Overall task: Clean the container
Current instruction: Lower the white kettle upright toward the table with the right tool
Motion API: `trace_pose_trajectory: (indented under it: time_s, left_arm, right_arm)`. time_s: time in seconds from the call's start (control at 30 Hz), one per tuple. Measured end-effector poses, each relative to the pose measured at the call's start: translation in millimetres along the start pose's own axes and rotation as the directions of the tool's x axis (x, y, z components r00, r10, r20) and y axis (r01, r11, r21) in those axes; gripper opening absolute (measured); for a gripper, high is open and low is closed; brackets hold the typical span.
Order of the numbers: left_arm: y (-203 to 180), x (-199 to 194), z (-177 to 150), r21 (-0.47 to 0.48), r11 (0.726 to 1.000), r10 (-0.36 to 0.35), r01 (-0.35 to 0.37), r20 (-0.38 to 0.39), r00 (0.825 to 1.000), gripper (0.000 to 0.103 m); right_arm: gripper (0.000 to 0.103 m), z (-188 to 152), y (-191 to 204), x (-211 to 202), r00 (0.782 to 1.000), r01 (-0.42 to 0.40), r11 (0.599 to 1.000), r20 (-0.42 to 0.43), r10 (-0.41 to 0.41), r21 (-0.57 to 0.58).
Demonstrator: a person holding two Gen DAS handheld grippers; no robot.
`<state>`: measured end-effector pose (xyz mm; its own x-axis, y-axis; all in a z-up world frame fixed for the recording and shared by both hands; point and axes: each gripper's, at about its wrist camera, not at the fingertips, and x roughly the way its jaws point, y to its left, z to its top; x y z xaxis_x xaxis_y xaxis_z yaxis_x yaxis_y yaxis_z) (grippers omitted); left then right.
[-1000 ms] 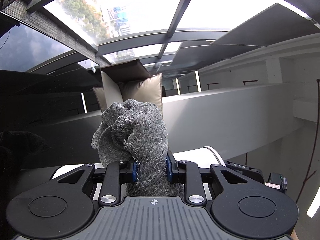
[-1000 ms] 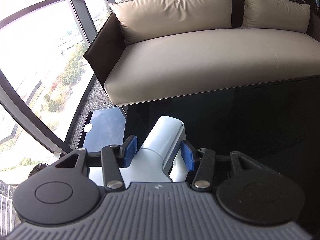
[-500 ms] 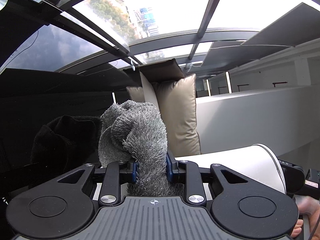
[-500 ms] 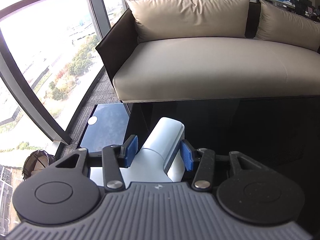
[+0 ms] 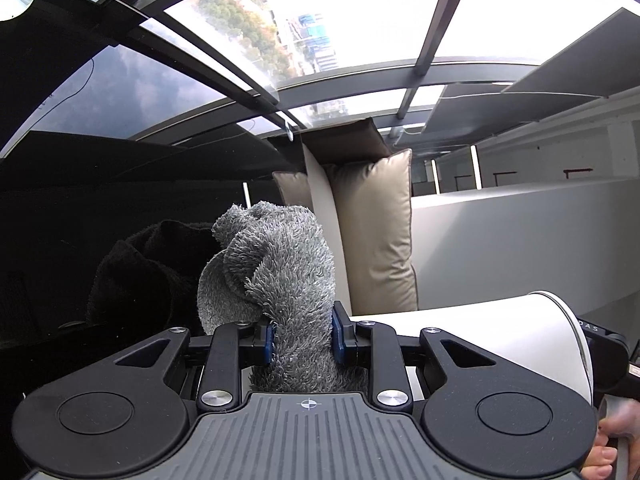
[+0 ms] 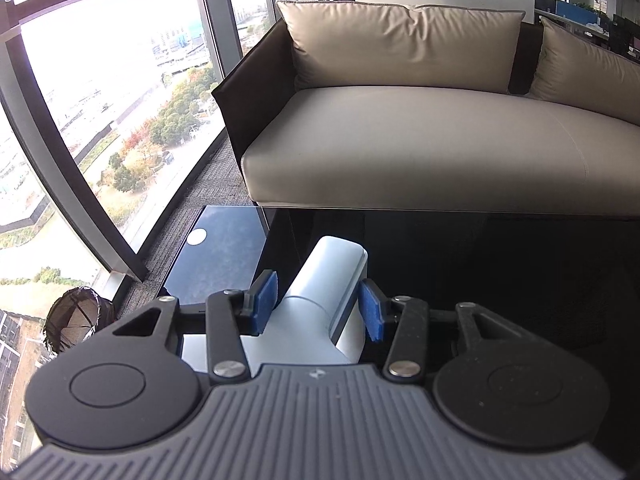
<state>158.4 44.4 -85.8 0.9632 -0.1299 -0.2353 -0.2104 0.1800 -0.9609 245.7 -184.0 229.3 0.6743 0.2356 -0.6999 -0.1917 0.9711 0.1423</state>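
Since a second ago the left wrist view has swung, so the white container (image 5: 528, 332) now fills the lower right of that frame, mouth rim toward the right edge, with the beige cushion (image 5: 376, 232) standing at centre. Left hand-held gripper (image 5: 303, 334) is clamped narrow on a bunched grey microfibre cloth (image 5: 276, 264), which juts forward of the blue pads. A fingertip (image 5: 600, 458) shows at the bottom right corner. Right hand-held gripper (image 6: 318, 306) grips the container (image 6: 332, 280) between its blue pads (image 6: 264, 300), held at a middling width, above the black glossy tabletop (image 6: 480, 264). Beyond lies a beige sofa (image 6: 440, 152); tall windows (image 6: 100, 80) fill the left, grey carpet (image 6: 192, 208) beneath.
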Motion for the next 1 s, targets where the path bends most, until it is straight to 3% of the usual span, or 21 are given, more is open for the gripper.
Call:
trace_pose_trajectory:
  time_s: [0.5, 1.0]
  left_arm:
    - [-21, -8, 3, 0.031, 0.993, -0.118, 0.117, 0.026, 0.993, 0.022]
    - [-41, -19, 5, 0.038, 0.970, -0.244, 0.242, 0.041, 0.969, 0.023]
  right_arm:
    - [0.044, -5, 19, -2, 0.998, -0.058, 0.995, 0.004, 0.059, -0.077]
    - [0.042, -10, 34, -6, 0.992, -0.123, 0.982, 0.002, 0.124, -0.146]
